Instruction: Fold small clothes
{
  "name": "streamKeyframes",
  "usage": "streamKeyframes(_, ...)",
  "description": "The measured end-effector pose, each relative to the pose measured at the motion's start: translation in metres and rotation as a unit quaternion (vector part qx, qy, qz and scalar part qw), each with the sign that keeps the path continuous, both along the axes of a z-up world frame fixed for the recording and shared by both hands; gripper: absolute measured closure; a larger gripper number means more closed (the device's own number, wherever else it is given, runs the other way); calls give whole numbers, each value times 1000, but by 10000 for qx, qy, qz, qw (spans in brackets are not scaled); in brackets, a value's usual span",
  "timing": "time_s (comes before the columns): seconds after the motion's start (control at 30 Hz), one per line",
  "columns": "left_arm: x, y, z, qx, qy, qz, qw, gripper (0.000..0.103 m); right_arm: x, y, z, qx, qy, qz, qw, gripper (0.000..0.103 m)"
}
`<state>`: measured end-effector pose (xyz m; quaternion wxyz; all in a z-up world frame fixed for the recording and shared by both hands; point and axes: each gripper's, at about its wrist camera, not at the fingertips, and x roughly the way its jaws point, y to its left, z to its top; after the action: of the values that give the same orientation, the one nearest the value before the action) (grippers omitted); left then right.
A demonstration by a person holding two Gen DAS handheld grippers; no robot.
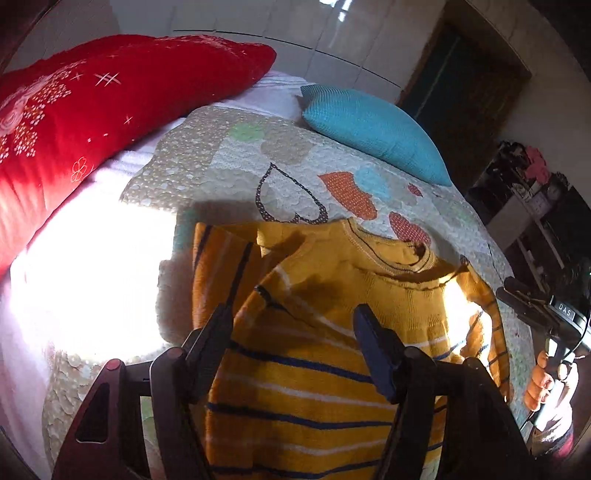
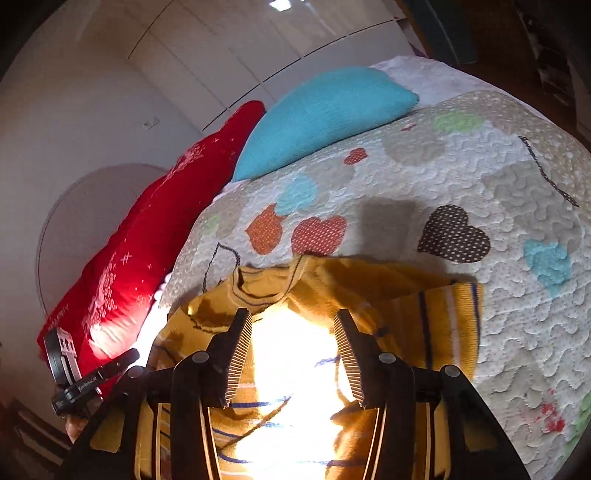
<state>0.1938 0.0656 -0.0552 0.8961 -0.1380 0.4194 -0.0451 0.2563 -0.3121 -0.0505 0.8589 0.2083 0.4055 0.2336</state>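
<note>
A small mustard-yellow knit sweater with blue and white stripes lies on the quilted bedspread, neck hole toward the pillows. Its left sleeve is folded across the body. My left gripper is open above the sweater's chest, holding nothing. In the right wrist view the sweater lies under my right gripper, which is open and empty above a sunlit patch of the knit. The right gripper also shows at the right edge of the left wrist view.
A red embroidered pillow and a turquoise cushion lie at the head of the bed. A white wardrobe stands behind. A dark doorway and cluttered shelves are to the right. Strong sunlight washes out the bed's left side.
</note>
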Motion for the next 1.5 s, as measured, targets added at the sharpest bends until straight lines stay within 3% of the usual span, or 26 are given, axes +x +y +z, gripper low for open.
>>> streamKeyframes(0.1,27,-7,-23,145,500,-9,9986,27,15,29,-23,-121,316,390,9987,52)
streamKeyframes(0.2,58,17,-60,-120,1091,523,9926,27,38,33,-55,-618,652,60,9959,54)
streamKeyframes(0.3,62,39,-65,-701,1002,816,9891,27,53,22,-70,-410,751,-227,9961,54)
streamKeyframes(0.4,50,46,-47,-777,842,879,9895,27,54,16,-58,-415,734,-417,9956,54)
streamKeyframes(0.53,14,52,-23,-390,541,787,9947,27,22,-11,-29,-359,391,-534,9972,41)
streamKeyframes(0.63,-20,60,-22,-158,540,667,9962,27,-16,-44,-19,-224,333,-516,9979,38)
streamKeyframes(0.8,-67,73,-43,-245,608,399,9970,25,-82,-89,-29,-59,521,-409,9978,38)
streamKeyframes(0.97,-80,56,-61,-339,646,-95,9973,24,-121,-92,-52,135,612,-283,9976,38)
streamKeyframes(1.0,-80,50,-64,-356,664,-175,9970,24,-125,-87,-55,187,596,-230,9978,45)
streamKeyframes(1.03,-78,44,-66,-270,688,-217,9970,24,-128,-82,-59,304,594,-141,9977,66)
streamKeyframes(1.07,-77,37,-68,-43,758,-230,9969,30,-129,-77,-64,441,663,-5,9968,79)
streamKeyframes(1.1,-74,32,-69,259,859,-239,9957,63,-131,-70,-68,501,762,131,9958,95)
streamKeyframes(1.13,-69,30,-69,438,953,-287,9941,78,-131,-65,-70,359,799,150,9960,96)
streamKeyframes(1.23,-60,39,-55,576,994,-105,9933,91,-127,-70,-66,-500,735,-173,9959,97)
streamKeyframes(1.3,-60,43,-48,844,919,-15,9922,90,-124,-85,-68,-597,806,-368,9943,95)
streamKeyframes(1.37,-68,46,-47,773,825,-20,9936,84,-123,-92,-69,-525,882,-393,9939,89)
streamKeyframes(1.5,-92,47,-51,824,688,218,9940,55,-135,-95,-55,-841,635,-661,9922,82)
